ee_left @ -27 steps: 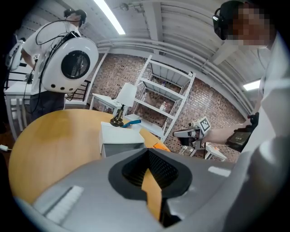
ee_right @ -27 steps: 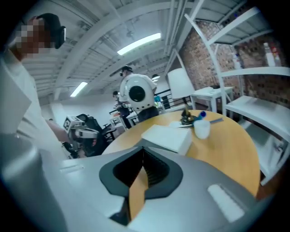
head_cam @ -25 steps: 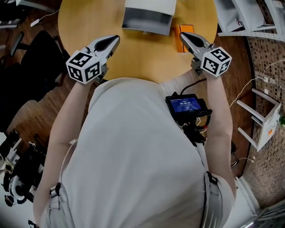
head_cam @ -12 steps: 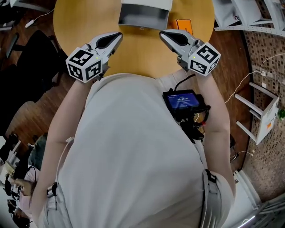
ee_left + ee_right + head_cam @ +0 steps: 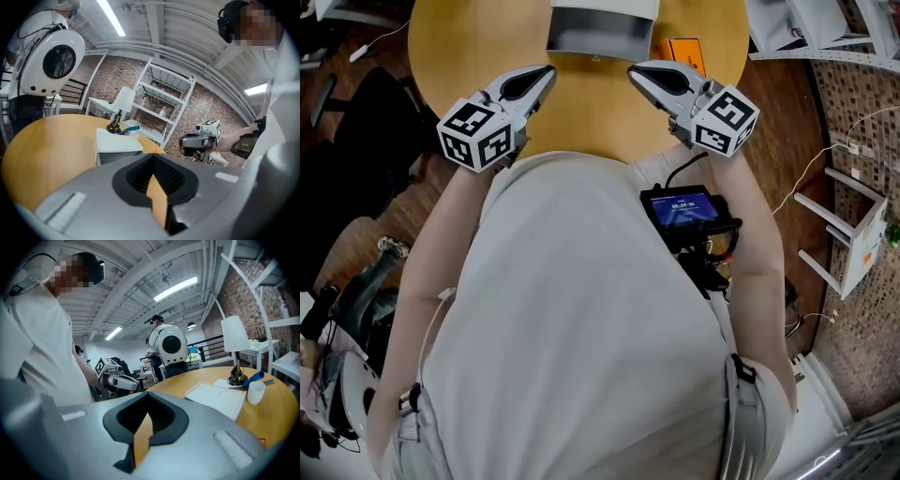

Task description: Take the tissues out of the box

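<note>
Grey-sided white tissue box stands on the round wooden table, untouched. Left hand-held gripper and right hand-held gripper hover short of it, jaws closed, empty. Arriving closed could shove the box away.

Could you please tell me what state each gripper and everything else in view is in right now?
Left gripper: jaws shut, nothing held.
Right gripper: jaws shut, nothing held.
Box: on the table, untouched, no tissue showing.
Screen: lit.
Cup: upright on the table.
</note>
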Available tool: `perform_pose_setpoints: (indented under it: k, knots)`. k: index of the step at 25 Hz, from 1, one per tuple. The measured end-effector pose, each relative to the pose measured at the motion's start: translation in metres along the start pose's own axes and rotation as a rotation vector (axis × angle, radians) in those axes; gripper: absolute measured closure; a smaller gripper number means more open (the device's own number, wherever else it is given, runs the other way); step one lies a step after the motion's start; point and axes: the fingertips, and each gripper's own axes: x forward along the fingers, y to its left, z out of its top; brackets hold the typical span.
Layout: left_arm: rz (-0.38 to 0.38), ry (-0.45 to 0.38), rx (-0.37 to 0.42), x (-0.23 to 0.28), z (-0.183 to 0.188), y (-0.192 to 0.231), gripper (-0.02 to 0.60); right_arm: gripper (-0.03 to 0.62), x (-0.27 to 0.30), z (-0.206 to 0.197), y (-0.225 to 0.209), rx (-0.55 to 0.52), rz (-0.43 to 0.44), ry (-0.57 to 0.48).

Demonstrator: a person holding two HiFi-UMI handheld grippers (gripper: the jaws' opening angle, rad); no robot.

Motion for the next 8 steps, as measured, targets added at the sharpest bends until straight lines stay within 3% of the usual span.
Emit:
perform_pose_setpoints:
  k: [8]
  knots:
    - [-0.003,0.011,-0.009,0.0026,-0.0024,-0.0035,0.581,0.597,-0.003,0.0013,-0.0021,0.004,0.001,0.0]
